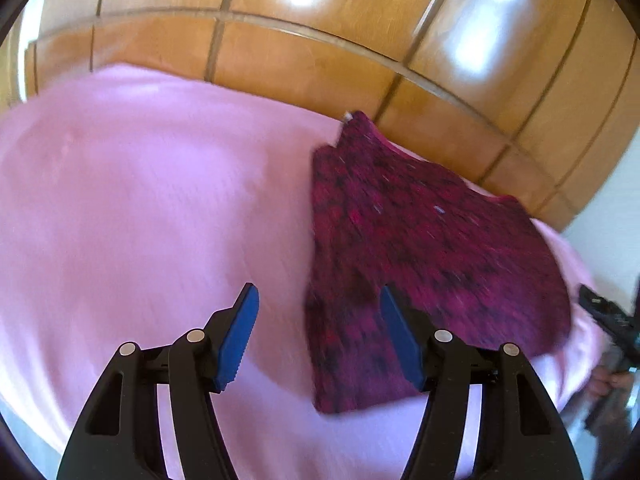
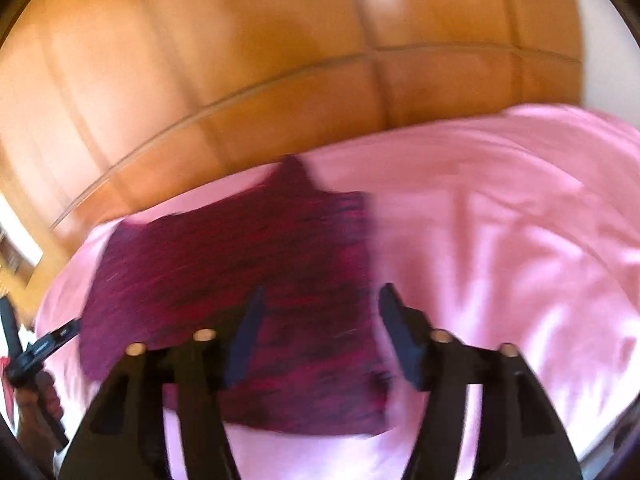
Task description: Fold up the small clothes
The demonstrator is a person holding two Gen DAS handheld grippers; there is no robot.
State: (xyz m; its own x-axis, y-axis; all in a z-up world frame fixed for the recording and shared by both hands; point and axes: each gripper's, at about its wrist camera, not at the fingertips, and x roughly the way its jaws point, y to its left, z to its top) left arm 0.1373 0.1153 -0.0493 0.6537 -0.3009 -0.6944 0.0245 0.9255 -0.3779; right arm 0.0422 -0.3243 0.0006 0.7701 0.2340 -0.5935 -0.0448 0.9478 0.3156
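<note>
A small magenta-and-black knit garment [image 1: 424, 248] lies flat on a pink sheet [image 1: 140, 200], one narrow strap end pointing toward the wooden wall. It also shows in the right wrist view [image 2: 248, 280], blurred by motion. My left gripper [image 1: 318, 320] is open and empty, hovering over the garment's near left edge. My right gripper [image 2: 320, 320] is open and empty above the garment's near right part. The right gripper also shows at the right edge of the left wrist view [image 1: 608, 316], and the left gripper at the left edge of the right wrist view [image 2: 44, 348].
A glossy wooden panelled wall [image 1: 320, 60] runs along the far side of the pink sheet. The sheet [image 2: 520, 240] spreads wide beside the garment, with soft wrinkles on its right part. A white wall [image 1: 612, 216] stands at the far right.
</note>
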